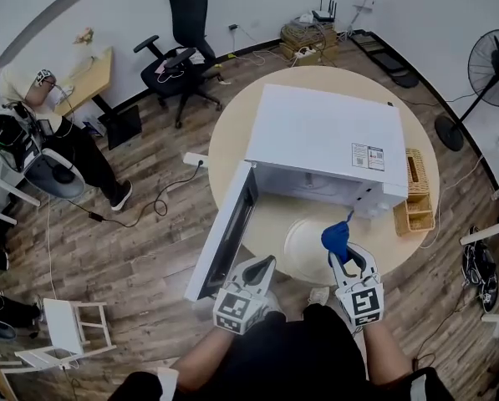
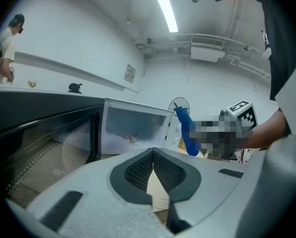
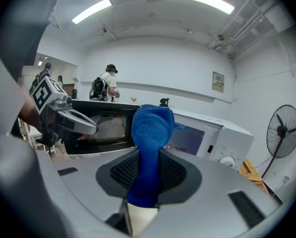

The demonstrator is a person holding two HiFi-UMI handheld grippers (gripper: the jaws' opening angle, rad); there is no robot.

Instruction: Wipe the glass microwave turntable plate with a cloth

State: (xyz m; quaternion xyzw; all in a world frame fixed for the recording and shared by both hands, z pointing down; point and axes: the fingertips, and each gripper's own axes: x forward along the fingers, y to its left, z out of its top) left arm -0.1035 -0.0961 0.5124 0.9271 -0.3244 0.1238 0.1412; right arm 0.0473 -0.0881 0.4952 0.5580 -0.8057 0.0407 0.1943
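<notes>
The clear glass turntable plate (image 1: 303, 253) lies flat on the round table (image 1: 232, 132), just in front of the open white microwave (image 1: 324, 136). My right gripper (image 1: 349, 261) hovers over the plate's right side, shut on a blue cloth (image 1: 335, 239) that sticks up out of the jaws. In the right gripper view the cloth (image 3: 150, 148) stands pinched in the right gripper (image 3: 148, 182). My left gripper (image 1: 262, 263) is near the plate's left edge, shut and empty. The left gripper (image 2: 152, 155) shows its jaws closed together.
The microwave door (image 1: 228, 232) hangs open to the left, beside my left gripper. A wicker basket (image 1: 416, 195) sits right of the microwave. A fan (image 1: 496, 78), an office chair (image 1: 186, 23), a seated person (image 1: 32, 132) and a white chair (image 1: 65, 332) stand around the table.
</notes>
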